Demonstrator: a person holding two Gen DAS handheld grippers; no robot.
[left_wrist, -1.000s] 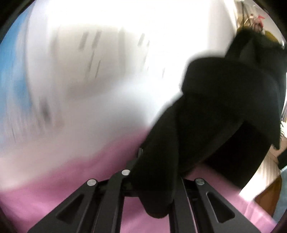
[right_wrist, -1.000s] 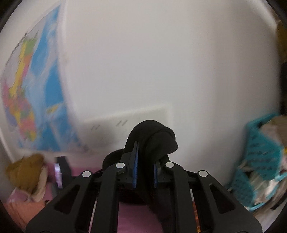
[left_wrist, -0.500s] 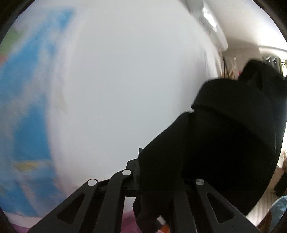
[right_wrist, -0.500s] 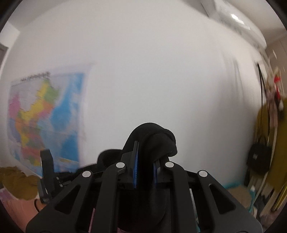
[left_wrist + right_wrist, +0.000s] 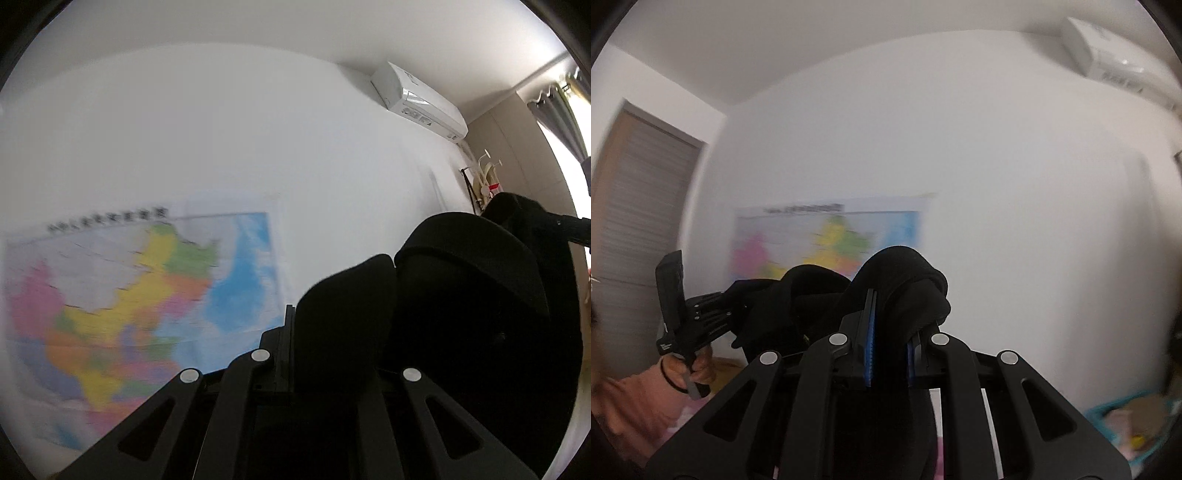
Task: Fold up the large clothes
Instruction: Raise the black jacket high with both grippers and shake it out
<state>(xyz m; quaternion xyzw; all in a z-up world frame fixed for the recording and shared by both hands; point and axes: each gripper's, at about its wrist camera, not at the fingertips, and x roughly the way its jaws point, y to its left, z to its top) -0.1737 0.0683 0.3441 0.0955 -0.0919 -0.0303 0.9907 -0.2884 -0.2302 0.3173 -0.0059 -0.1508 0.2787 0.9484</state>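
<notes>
1. Black garment (image 5: 905,280): thick, matte, soft knit, bunched in rounded folds; hangs in the air between both claws.
2. Left claw (image 5: 332,325): clamped tight on one bunched edge.
3. Right claw (image 5: 890,354): narrow, blue pads pinching a doubled fold.
4. Change: the pink bedding that filled the lower views a second ago is gone; wall map (image 5: 122,302) and air conditioner (image 5: 417,101) now face the cameras. Judged: garment lifted to spread before folding.

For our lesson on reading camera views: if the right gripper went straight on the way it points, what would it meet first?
Apart from the black garment it is shut on, the right gripper likely meets the white wall beside the map; depth is unclear.
</notes>
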